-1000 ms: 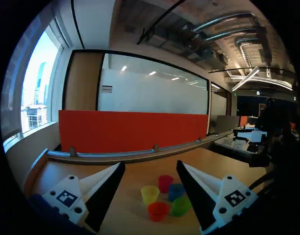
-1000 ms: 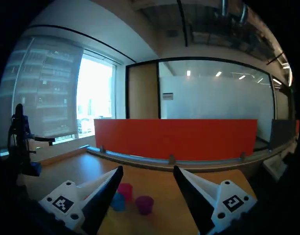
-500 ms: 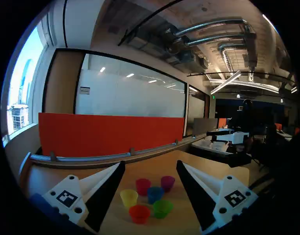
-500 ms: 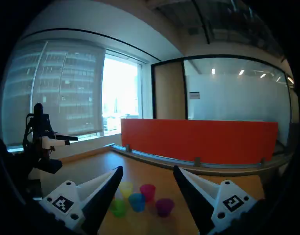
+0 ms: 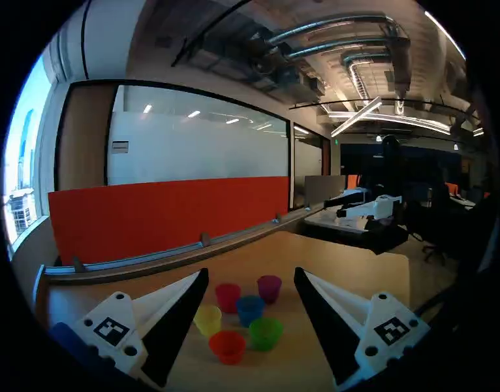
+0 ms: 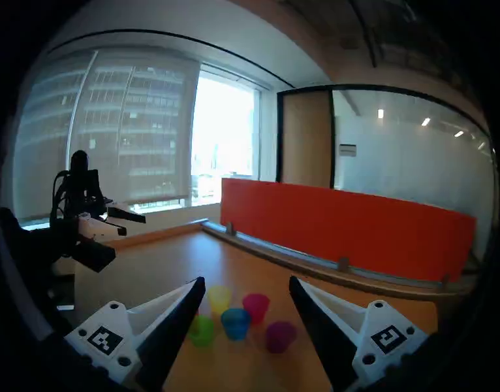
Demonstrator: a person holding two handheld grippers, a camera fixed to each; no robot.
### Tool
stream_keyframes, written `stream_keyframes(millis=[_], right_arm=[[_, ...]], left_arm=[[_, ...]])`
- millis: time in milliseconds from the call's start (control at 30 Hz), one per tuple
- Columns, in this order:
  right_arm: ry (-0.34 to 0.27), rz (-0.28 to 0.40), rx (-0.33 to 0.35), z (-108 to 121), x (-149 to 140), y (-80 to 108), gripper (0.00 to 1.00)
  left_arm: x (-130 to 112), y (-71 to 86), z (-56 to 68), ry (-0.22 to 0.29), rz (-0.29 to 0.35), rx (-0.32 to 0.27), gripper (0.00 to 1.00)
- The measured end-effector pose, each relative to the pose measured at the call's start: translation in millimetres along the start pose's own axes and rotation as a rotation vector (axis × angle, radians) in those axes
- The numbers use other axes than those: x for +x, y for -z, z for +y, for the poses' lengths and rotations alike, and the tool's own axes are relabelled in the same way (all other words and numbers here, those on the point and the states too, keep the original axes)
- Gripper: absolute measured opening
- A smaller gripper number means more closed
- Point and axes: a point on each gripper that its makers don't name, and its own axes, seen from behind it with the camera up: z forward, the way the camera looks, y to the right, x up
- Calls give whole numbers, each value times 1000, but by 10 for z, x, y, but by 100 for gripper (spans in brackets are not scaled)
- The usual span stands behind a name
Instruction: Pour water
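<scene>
1. Left claw (image 5: 249, 270): I am holding it wide open, with nothing between the fingers.

2. Right claw (image 6: 245, 279): I am holding it wide open as well, gripping nothing.

3. Task items: these are standing upright on the wooden table (image 5: 341, 261), in a tight group just beyond my left fingertips.
- The yellow cup (image 5: 207, 320) is sitting just beside the left finger.
- The pink cup (image 5: 228, 296) and the purple cup (image 5: 269, 287) are forming the far row.
- The blue cup (image 5: 250, 309) is standing in the middle.
- The green cup (image 5: 265, 332) and the red cup (image 5: 227, 345) are standing nearest to me.

In the right gripper view the group is appearing between my right fingers, with the green cup just beside the left finger. I cannot tell whether any cup is holding water.

4. Markings: each finger is carrying a square black-and-white coded marker (image 5: 111, 330), which is a pattern and not text. A small sign (image 5: 119, 147) is hanging on the glass wall above the orange partition (image 5: 165, 212). Its print is too small to read.

5. Relative position: the left gripper view is showing my right claw farther off at the right, well apart from the cups. The right gripper view is showing my left claw farther off at the left.
</scene>
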Motion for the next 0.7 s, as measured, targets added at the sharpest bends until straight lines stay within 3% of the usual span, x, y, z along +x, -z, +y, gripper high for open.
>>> stream_keyframes(millis=[167, 700], right_arm=[[17, -55, 10, 36, -120, -48, 100], [74, -138, 77, 9, -390, -226, 100]], left_arm=[[-154, -57, 56, -30, -39, -31, 98], [-740, -220, 210, -42, -189, -132, 97]])
